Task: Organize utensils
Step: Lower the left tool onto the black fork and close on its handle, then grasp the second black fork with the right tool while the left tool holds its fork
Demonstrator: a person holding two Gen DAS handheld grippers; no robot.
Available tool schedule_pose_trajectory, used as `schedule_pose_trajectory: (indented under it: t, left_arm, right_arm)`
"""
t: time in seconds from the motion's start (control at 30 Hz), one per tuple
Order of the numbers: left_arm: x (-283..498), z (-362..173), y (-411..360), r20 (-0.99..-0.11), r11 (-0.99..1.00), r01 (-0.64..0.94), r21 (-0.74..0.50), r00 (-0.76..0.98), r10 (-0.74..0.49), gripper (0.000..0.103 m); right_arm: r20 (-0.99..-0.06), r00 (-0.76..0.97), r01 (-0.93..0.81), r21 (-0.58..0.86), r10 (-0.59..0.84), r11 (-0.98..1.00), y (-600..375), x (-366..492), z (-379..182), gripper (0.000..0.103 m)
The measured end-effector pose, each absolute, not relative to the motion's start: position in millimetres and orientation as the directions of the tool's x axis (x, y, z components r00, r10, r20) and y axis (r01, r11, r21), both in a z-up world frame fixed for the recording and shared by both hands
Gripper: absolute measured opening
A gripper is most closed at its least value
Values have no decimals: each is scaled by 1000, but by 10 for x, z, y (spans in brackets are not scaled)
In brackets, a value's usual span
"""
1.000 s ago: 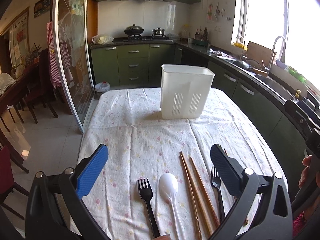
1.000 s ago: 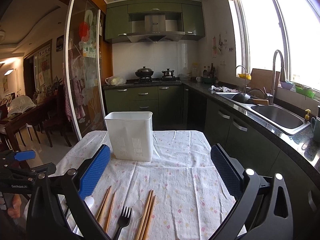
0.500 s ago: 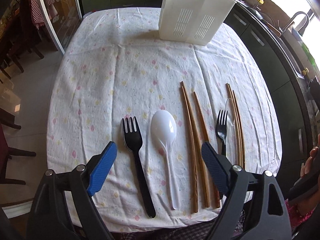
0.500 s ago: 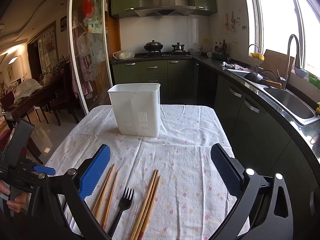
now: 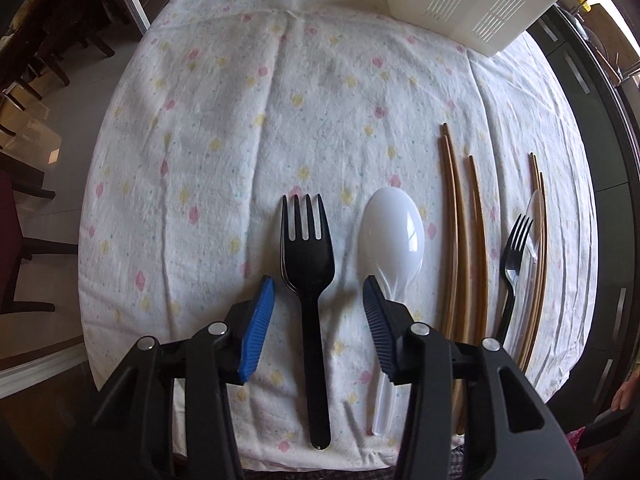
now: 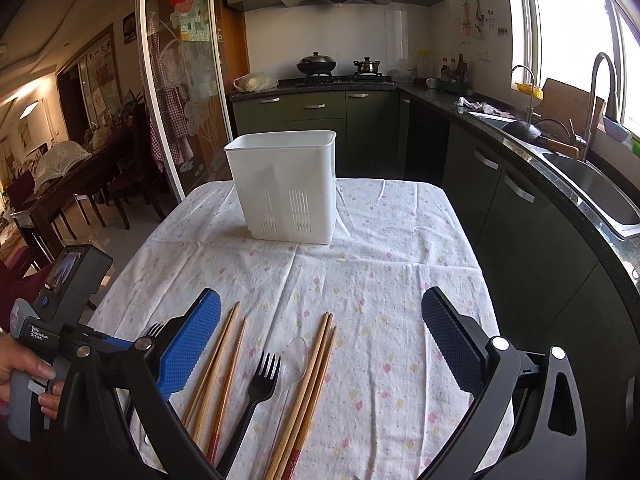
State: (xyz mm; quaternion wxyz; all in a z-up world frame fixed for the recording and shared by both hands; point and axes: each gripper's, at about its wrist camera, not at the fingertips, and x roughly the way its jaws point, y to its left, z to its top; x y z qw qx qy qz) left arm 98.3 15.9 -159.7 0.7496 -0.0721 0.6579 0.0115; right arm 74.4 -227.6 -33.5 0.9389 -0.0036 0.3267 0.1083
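Note:
In the left wrist view, my left gripper (image 5: 318,292) is open and hangs low over the table, one finger on each side of the handle of a black plastic fork (image 5: 308,248). A white spoon (image 5: 394,236) lies just right of it, partly under the right finger. Then come brown chopsticks (image 5: 460,232), a second black fork (image 5: 514,256), a clear spoon and more chopsticks. The white slotted utensil holder (image 5: 476,4) stands at the far end. My right gripper (image 6: 320,336) is open and empty above the near table edge, over chopsticks (image 6: 312,384) and a fork (image 6: 260,384); the holder (image 6: 286,184) is ahead.
The table wears a white flowered cloth (image 6: 380,280). A dark kitchen counter with a sink (image 6: 592,184) runs along the right. A glass sliding door (image 6: 180,92) and dining chairs (image 6: 120,184) stand to the left. The left gripper's body (image 6: 60,328) shows at the right wrist view's left edge.
My left gripper has tilted down and dropped toward the table, narrowing its opening around the black fork's handle. My right gripper has risen slightly and stays open.

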Motion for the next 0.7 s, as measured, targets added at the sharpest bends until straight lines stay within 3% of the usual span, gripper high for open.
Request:
schedule_pose_trajectory:
  t: [0.13, 0.57, 0.7]
  left_arm:
    - [1021, -1588, 168, -990, 990, -118, -79, 127, -63, 24]
    - [1020, -1514, 200, -988, 989, -112, -96, 134, -80, 23]
    - [1027, -1504, 189, -990, 990, -106, -92, 120, -80, 23]
  right_arm:
    - [-680, 697, -218, 104, 229, 970, -2220, 843, -410, 99]
    - [-906, 256, -280, 264, 337, 923, -1903, 1297, -890, 99]
    - [-922, 98, -233, 345, 375, 909, -1815, 1381, -1118, 85]
